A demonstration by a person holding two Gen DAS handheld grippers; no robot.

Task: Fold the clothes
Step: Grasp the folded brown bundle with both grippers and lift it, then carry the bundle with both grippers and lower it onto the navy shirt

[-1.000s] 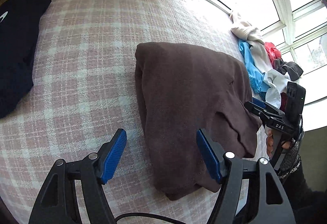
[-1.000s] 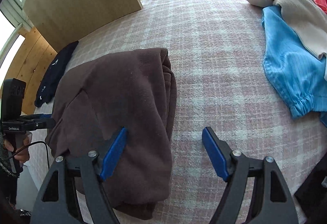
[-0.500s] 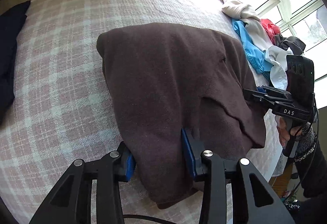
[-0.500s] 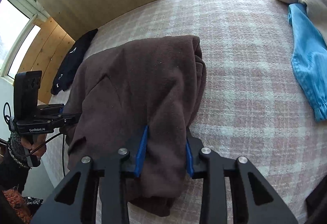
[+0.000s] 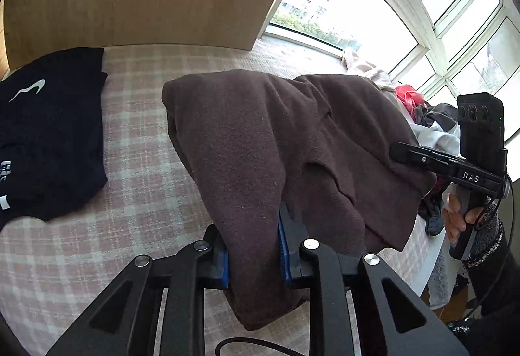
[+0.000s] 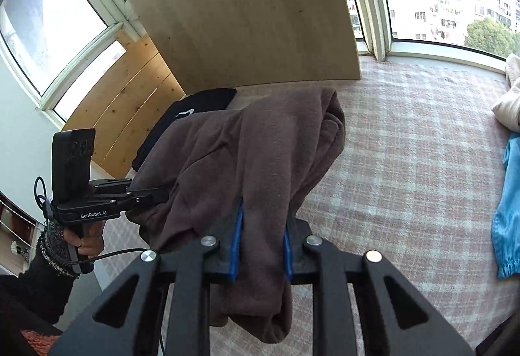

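A brown fleece garment [image 5: 260, 135] is folded lengthwise, and its near edge hangs lifted above the pink plaid bed cover [image 5: 139, 167]. My left gripper [image 5: 250, 226] has a thick fold between its blue pads; the jaws are closing and the pads press on the cloth. In the right wrist view the same brown garment [image 6: 260, 154] drapes over my right gripper [image 6: 263, 226], whose jaws are also closing and pinch another part of the near edge. Each view shows the other gripper at the garment's far side, the right gripper [image 5: 409, 154] and the left gripper [image 6: 152, 193], each held by a hand.
A folded black garment [image 5: 48, 135] with a white logo lies on the bed's left. Loose clothes [image 5: 422, 109] are piled on the right, including a blue garment [image 6: 507, 209] and a cream one [image 6: 510, 96]. A wooden board [image 6: 243, 14] and windows stand behind the bed.
Both grippers went from open beside the garment's near edge to closed on it. They then rose and lifted that edge off the bed cover.
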